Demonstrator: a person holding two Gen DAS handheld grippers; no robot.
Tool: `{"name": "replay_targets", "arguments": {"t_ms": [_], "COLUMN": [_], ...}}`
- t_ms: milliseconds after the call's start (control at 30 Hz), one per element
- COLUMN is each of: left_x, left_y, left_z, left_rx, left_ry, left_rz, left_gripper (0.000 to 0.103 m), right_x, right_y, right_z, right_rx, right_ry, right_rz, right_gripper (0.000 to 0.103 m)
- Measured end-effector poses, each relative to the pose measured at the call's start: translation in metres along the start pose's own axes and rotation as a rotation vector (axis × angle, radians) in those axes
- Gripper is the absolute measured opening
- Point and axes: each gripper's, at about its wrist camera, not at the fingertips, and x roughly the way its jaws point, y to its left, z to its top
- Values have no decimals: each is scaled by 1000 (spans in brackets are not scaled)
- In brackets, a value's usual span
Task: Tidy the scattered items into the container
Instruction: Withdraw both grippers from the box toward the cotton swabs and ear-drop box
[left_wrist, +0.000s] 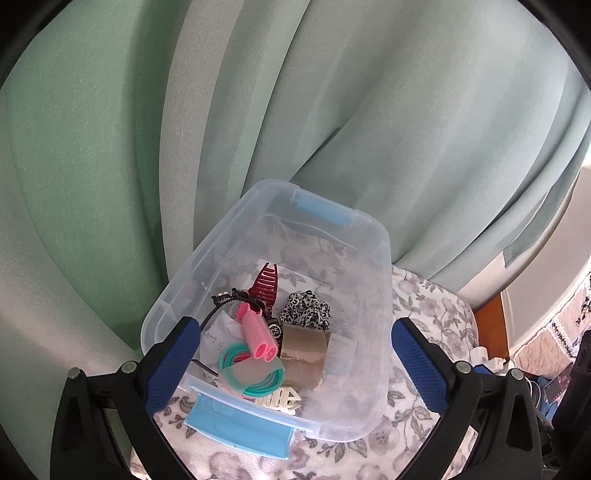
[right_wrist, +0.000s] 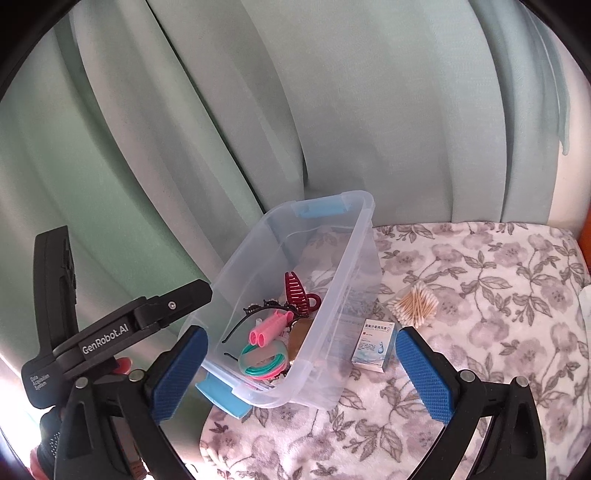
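- Clear plastic container (left_wrist: 369, 332) with blue latch handles stands on a floral blanket (right_wrist: 480, 295), close to the blanket's left edge and up against the pale green curtain (left_wrist: 332, 110).
- Inside it, toward the near end, lie a roll of brown packing tape (left_wrist: 304, 356), a pink double hair roller (left_wrist: 256, 332) and a bundle of teal and pink hair ties (left_wrist: 251, 374).
- A dark red claw hair clip (left_wrist: 266, 286) sits farther in, with a black headband (left_wrist: 225, 299) curving beside it and a black-and-white leopard scrunchie (left_wrist: 306, 309) to its right.
- A cream hair clip (left_wrist: 279, 400) lies against the near wall, just inside the near blue latch (left_wrist: 240, 424).
- Outside the container, touching or just beside its right wall, a small white and blue eye-drop box (right_wrist: 373, 343) stands on the blanket.
- Beyond that box, nearer the middle of the blanket, rests a packet of cotton swabs (right_wrist: 415, 304).
- Left claw (left_wrist: 295, 369) is spread wide above the near end of the container; nothing is pinched between its blue pads (left_wrist: 171, 363).
- Right claw (right_wrist: 301, 369) is likewise spread, its fingers straddling the container's near right corner and the eye-drop box without pressing on either.
- In the right wrist view the left tool's black body (right_wrist: 122, 328) shows at the left, with a gloved hand (right_wrist: 48, 439) below it.
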Motion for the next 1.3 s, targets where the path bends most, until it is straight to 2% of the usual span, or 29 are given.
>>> {"name": "replay_targets", "arguments": {"t_ms": [533, 867, 1133, 1300], "left_x": [-10, 5, 21, 36], "left_y": [-65, -109, -128, -137], "left_z": [-24, -55, -71, -78], "left_rx": [100, 134, 135, 147], "left_ry": [-2, 50, 103, 150], "left_rz": [-117, -228, -307, -309], "left_gripper": [103, 103, 103, 103], "right_x": [-42, -63, -68, -64], "right_y": [-46, -90, -119, -136], "right_z": [-20, -42, -51, -58], "right_rx": [77, 151, 206, 239], "right_ry": [-53, -60, -57, -37], "right_rz": [-26, -107, -133, -149], "right_gripper": [103, 103, 103, 103]}}
